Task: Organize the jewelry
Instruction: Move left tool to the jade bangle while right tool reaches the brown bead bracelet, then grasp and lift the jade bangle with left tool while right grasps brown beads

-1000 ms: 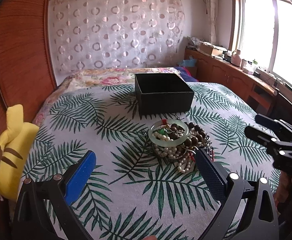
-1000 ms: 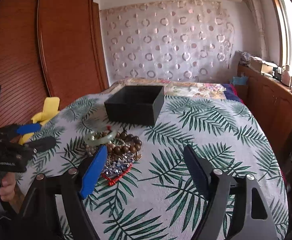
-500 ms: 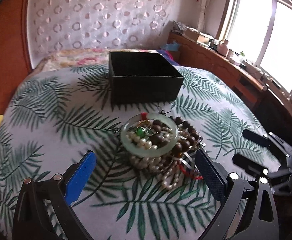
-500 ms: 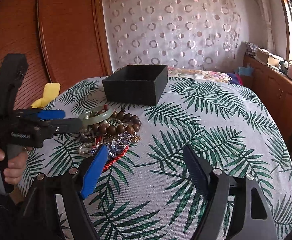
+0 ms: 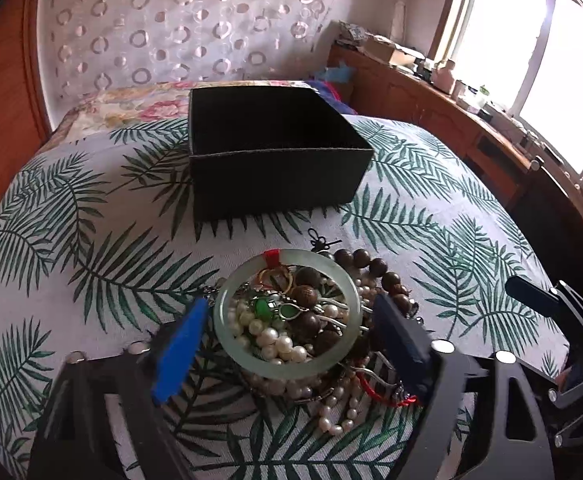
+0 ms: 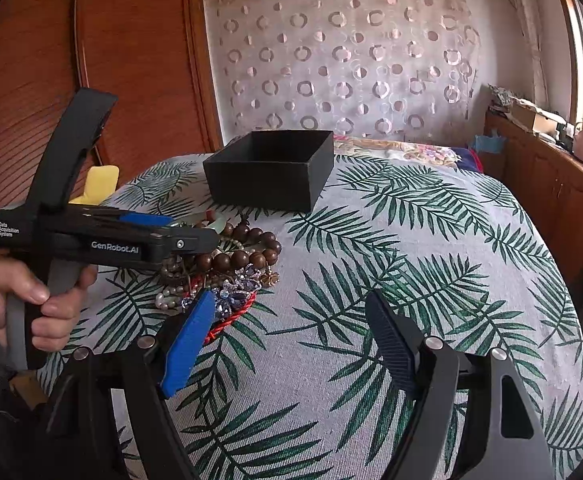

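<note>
Left gripper (image 5: 287,340): has moved in over the jewelry pile since a second ago; fingers apart, one on each side of the jade bangle (image 5: 287,366), contact unclear.
Right gripper (image 6: 291,336): fingers apart, empty, just right of the pile; little changed.
Jewelry pile (image 6: 235,268): bangle on top of pearls and wooden beads.
Black box (image 5: 275,156): open, just beyond the pile.
Surface: palm-leaf cloth (image 6: 411,240).
Room: circle-patterned curtain (image 6: 351,60) behind the box.

Probably bedroom: bed (image 6: 431,248), curtain (image 6: 343,60)

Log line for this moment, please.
left gripper: open, straddling jade bangle on jewelry pile | right gripper: open, empty | black box: upright
</note>
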`<action>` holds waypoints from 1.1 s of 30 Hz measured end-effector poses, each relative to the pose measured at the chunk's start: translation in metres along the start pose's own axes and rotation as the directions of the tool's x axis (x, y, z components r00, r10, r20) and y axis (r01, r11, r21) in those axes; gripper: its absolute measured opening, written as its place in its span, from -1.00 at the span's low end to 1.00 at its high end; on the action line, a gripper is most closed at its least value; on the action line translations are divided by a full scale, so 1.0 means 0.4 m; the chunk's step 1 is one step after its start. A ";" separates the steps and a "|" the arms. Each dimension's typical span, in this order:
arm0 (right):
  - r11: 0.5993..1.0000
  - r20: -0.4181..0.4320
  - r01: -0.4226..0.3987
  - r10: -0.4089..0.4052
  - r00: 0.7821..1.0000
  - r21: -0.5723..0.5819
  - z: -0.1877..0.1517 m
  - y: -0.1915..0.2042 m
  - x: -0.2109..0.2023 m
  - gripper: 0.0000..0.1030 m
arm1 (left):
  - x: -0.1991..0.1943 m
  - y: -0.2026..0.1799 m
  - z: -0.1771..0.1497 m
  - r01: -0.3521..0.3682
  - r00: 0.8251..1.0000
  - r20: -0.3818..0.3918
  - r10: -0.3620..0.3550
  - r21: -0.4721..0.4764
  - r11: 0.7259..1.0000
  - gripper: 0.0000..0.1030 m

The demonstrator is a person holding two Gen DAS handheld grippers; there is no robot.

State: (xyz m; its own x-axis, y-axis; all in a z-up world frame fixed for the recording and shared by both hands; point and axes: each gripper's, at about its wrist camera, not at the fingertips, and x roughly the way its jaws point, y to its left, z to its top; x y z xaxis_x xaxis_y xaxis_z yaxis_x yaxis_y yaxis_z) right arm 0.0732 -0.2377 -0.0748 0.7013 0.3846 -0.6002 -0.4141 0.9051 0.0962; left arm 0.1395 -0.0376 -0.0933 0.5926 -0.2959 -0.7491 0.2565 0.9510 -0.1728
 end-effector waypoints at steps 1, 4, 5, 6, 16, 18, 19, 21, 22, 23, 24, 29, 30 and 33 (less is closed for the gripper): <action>1.000 -0.001 0.000 0.000 1.000 -0.002 0.000 0.000 0.000 0.55 | -0.003 0.000 -0.002 -0.003 1.000 0.004 0.003 0.003 1.000 0.34; 1.000 -0.011 -0.003 0.003 1.000 -0.008 0.007 0.000 0.004 0.55 | -0.014 0.006 -0.009 0.008 1.000 0.024 -0.008 0.002 1.000 0.34; 1.000 -0.015 -0.006 0.006 1.000 -0.013 0.013 0.000 0.007 0.55 | -0.026 0.009 -0.012 0.008 0.999 0.039 -0.008 -0.002 1.000 0.34; 1.000 -0.018 -0.008 0.008 1.000 -0.017 0.018 0.001 0.009 0.55 | -0.035 0.013 -0.015 0.010 0.999 0.049 -0.009 -0.008 1.000 0.34; 0.996 -0.102 -0.070 0.064 0.993 -0.061 0.114 -0.010 0.110 0.01 | -0.110 0.023 -0.050 -0.006 0.993 0.119 0.007 -0.011 1.000 0.34; 0.994 -0.138 -0.084 0.074 0.988 -0.066 0.133 -0.010 0.142 -0.08 | -0.115 0.033 -0.052 -0.010 0.992 0.122 0.011 -0.013 1.000 0.34; 0.993 -0.154 -0.089 0.077 0.985 -0.072 0.140 -0.008 0.156 -0.09 | -0.119 0.035 -0.054 -0.013 0.992 0.125 0.014 -0.013 1.000 0.34; 0.989 -0.194 -0.116 0.097 0.976 -0.092 0.156 0.004 0.189 -0.11 | -0.123 0.039 -0.056 -0.015 0.991 0.129 0.017 -0.015 1.000 0.34; 0.987 -0.211 -0.123 0.100 0.972 -0.100 0.161 0.009 0.202 -0.11 | -0.124 0.041 -0.056 -0.014 0.991 0.130 0.016 -0.017 1.000 0.34; 0.985 -0.232 -0.135 0.107 0.967 -0.107 0.167 0.014 0.216 -0.11 | -0.125 0.042 -0.057 -0.014 0.991 0.131 0.016 -0.018 1.000 0.34; 0.983 -0.248 -0.147 0.116 0.962 -0.111 0.170 0.020 0.228 -0.11 | -0.127 0.042 -0.057 -0.014 0.991 0.133 0.017 -0.018 1.000 0.34; 0.975 -0.310 -0.160 0.106 0.945 -0.152 0.179 0.036 0.283 -0.11 | -0.134 0.047 -0.058 -0.020 0.990 0.140 0.023 -0.022 1.000 0.34; 0.974 -0.324 -0.153 0.092 0.942 -0.166 0.180 0.038 0.295 -0.11 | -0.135 0.046 -0.060 -0.022 0.990 0.142 0.025 -0.023 1.000 0.34; 0.972 -0.344 -0.161 0.096 0.934 -0.168 0.189 0.034 0.317 -0.16 | -0.137 0.046 -0.061 -0.022 0.989 0.144 0.026 -0.026 0.999 0.34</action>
State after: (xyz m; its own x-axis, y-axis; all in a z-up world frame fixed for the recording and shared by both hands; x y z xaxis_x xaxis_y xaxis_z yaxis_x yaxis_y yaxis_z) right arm 0.2001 -0.1628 -0.0896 0.4158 0.3835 -0.8247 -0.6134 0.7877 0.0571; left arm 0.0931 -0.0019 -0.0711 0.7025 -0.2814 -0.6536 0.2233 0.9593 -0.1729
